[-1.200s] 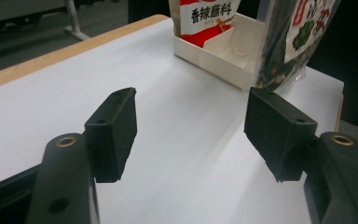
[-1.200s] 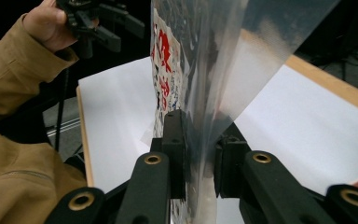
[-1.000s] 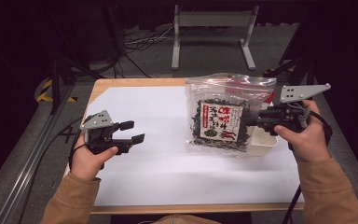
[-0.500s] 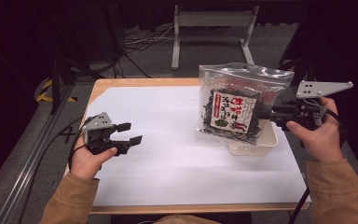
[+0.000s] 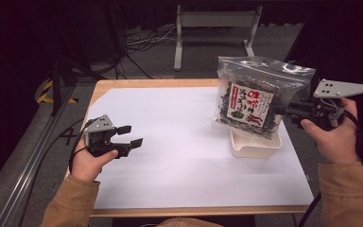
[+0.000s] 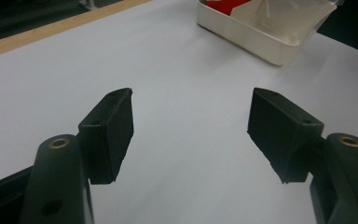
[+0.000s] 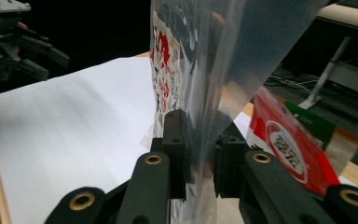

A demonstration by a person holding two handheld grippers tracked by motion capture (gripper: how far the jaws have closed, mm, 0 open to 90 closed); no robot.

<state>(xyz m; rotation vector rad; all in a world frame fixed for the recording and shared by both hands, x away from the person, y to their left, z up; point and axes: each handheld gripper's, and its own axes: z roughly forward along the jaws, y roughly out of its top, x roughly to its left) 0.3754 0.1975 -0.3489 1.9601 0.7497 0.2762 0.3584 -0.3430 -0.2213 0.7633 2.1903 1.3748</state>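
The right gripper (image 5: 288, 109) clamps a clear zip bag (image 5: 257, 94) of dark dried seaweed with a red-and-white label; the left gripper (image 5: 131, 135) jaws stand wide.

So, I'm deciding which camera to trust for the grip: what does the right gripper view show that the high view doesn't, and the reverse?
Right gripper view: its black pads pinching the clear plastic zip bag's edge, and a red printed packet behind.

High view: the bag hanging above the cream plastic tray, plus both forearms.

Both: the white table sheet, the left gripper with its jaws open, and the bag's dark seaweed pack.
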